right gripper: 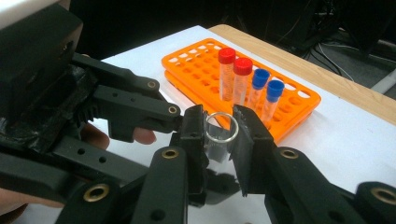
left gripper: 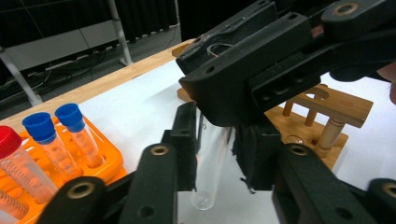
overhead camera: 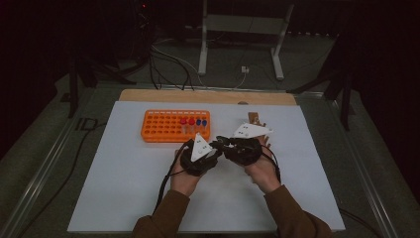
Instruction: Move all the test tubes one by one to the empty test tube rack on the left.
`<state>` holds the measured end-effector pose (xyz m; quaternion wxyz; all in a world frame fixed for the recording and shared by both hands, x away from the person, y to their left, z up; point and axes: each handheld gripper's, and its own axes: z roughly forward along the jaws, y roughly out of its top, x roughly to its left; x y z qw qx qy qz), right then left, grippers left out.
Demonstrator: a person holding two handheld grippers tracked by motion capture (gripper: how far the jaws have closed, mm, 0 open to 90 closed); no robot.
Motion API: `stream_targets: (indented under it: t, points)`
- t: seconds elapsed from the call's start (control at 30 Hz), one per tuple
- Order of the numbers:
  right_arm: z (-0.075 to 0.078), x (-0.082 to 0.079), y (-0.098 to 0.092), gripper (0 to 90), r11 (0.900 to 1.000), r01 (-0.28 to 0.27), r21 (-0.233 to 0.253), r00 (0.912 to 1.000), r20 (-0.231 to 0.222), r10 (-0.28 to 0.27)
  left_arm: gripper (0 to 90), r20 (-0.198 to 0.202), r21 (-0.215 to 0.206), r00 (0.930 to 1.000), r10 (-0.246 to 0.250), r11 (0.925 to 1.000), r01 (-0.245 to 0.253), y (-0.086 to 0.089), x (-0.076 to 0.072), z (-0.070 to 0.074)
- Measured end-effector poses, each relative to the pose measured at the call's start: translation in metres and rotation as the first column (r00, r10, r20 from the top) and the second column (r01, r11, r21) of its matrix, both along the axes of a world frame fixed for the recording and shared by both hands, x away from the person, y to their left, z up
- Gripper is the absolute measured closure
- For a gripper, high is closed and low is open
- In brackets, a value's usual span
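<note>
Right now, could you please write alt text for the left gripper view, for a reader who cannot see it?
Two black gripper jaws hold a clear, uncapped glass test tube between them, while the other black gripper grips its upper end from above. At left, an orange plastic tube rack carries blue-capped tubes; a wooden rack stands behind on the white table.

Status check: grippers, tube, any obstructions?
Left gripper and right gripper both shut on clear uncapped glass tube. Tube held above white mat, between orange rack and wooden stand. Nothing blocking.

A clear glass test tube (left gripper: 210,163) is held by black tongs (right gripper: 219,135). Red and blue caps are seen in an orange rack (overhead camera: 163,130) on the white surface (overhead camera: 124,178).
</note>
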<state>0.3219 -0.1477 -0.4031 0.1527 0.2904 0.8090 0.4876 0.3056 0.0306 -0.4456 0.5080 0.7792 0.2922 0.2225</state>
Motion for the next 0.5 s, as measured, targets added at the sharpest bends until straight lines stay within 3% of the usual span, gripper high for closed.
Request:
stream_targets:
  t: [0.2, 0.4, 0.5]
  points:
    - [-0.001, 0.001, -0.002, 75.4, 1.0, -0.005, 0.006, 1.0, -0.007, 0.005, 75.7, 0.001, -0.002, 0.9999, -0.01, 0.9999, 0.01, -0.001, 0.0, -0.001]
    - [-0.002, 0.001, -0.01, 48.8, 0.999, 0.0, 0.054, 1.0, -0.002, 0.0, 76.1, -0.003, -0.001, 1.0, 0.003, 1.0, -0.003, 0.002, 0.002, -0.001]
    - [-0.004, 0.001, -0.015, 35.0, 0.997, 0.031, 0.065, 0.9995, 0.009, -0.032, 76.1, -0.005, -0.009, 0.9999, 0.016, 0.9998, -0.016, 0.005, 0.003, 0.0]
